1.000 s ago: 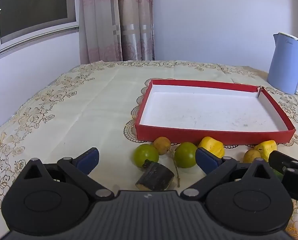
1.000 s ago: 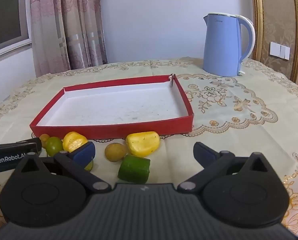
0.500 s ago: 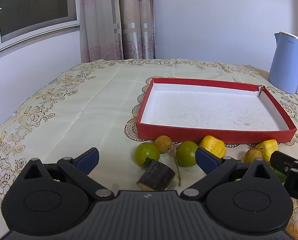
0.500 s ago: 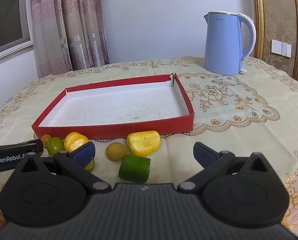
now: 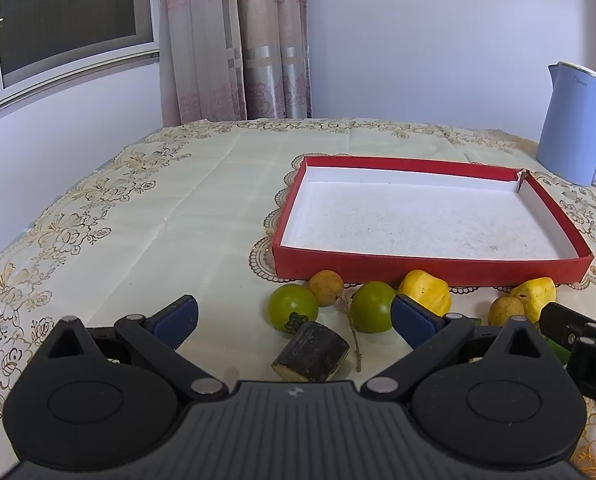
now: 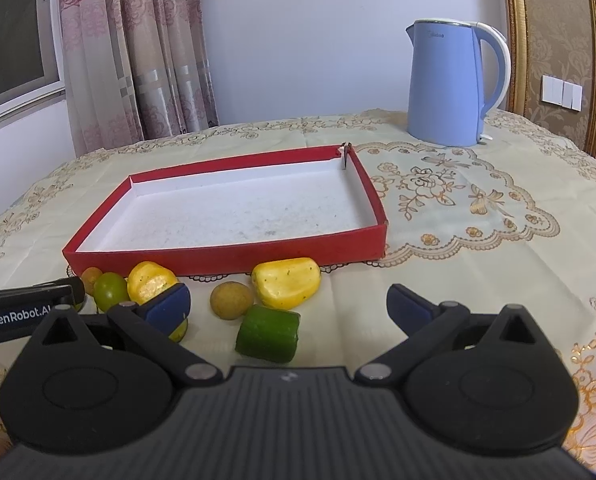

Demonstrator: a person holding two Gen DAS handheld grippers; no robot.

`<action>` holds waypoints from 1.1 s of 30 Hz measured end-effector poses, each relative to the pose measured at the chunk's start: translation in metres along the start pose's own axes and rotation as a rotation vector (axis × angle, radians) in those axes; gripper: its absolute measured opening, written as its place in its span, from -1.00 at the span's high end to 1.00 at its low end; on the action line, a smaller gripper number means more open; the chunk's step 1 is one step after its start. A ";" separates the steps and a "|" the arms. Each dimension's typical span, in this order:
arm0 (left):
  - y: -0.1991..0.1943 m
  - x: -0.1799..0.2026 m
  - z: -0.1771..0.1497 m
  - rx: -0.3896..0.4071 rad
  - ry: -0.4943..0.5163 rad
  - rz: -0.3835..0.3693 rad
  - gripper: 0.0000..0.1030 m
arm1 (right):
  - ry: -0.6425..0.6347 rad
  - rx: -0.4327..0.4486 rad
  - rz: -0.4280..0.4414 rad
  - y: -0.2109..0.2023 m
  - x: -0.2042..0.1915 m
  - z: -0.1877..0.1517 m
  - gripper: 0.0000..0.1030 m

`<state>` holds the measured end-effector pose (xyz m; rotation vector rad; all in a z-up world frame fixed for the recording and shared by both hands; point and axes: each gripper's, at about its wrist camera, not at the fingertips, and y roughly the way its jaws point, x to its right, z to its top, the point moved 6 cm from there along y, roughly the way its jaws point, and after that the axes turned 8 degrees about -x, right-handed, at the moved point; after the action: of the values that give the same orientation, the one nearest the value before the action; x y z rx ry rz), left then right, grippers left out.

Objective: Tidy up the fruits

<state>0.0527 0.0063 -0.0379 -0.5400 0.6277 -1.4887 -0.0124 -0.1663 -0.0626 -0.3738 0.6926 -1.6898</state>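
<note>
Left gripper (image 5: 294,318): your jaws stand wide apart and hold nothing; the dark stub of cane (image 5: 310,354) and a green round fruit (image 5: 293,313) lie between the pads.
Right gripper (image 6: 288,304): yours is spread wide too and empty, with the green cut piece (image 6: 268,339) and a small tan fruit (image 6: 232,300) between the fingers.
Tray: the red tray (image 6: 226,258) sits bare on the tablecloth (image 5: 178,208), nothing in it yet.
Fruits: all lie in a row on the cloth just before the tray's near wall: two green round ones, tan ones (image 5: 325,288), yellow lumpy pieces (image 6: 286,282) (image 5: 423,294).
Handling, round fruits: you can expect them to be light, firm and smooth, so likely to roll or squirt out; close across the widest part, level with the middle.
Handling, yellow pieces: they look soft and waxy; grip them across the short side with gentle pressure, or you may bruise them.
Handling, cut cylinders: probably stiff; take them on the curved flanks, not the cut ends.
Watch: the twig (image 5: 349,328) beside the cane stub may snag a pad.
Kettle: the blue kettle (image 6: 453,84) stands well apart, behind the tray.
</note>
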 end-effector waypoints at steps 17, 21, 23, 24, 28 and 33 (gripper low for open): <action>0.001 0.000 -0.002 -0.002 0.003 -0.004 -1.00 | 0.004 0.000 0.000 0.001 0.001 -0.001 -1.00; 0.001 -0.001 -0.002 -0.002 0.001 -0.004 -1.00 | 0.004 0.000 -0.001 0.001 0.000 -0.001 -1.00; 0.001 0.000 -0.002 -0.003 0.003 -0.005 -1.00 | 0.004 0.001 0.000 0.001 0.001 -0.001 -1.00; 0.002 -0.001 -0.003 -0.002 0.003 -0.004 -1.00 | 0.003 0.001 0.000 0.001 0.001 -0.001 -1.00; 0.002 -0.001 -0.003 -0.004 0.004 -0.006 -1.00 | 0.003 -0.001 0.001 0.002 0.001 -0.001 -1.00; 0.003 0.000 -0.005 -0.007 0.007 -0.008 -1.00 | 0.003 0.001 0.001 0.001 0.001 -0.001 -1.00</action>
<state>0.0514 0.0071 -0.0435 -0.5435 0.6366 -1.4971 -0.0123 -0.1670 -0.0646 -0.3703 0.6937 -1.6896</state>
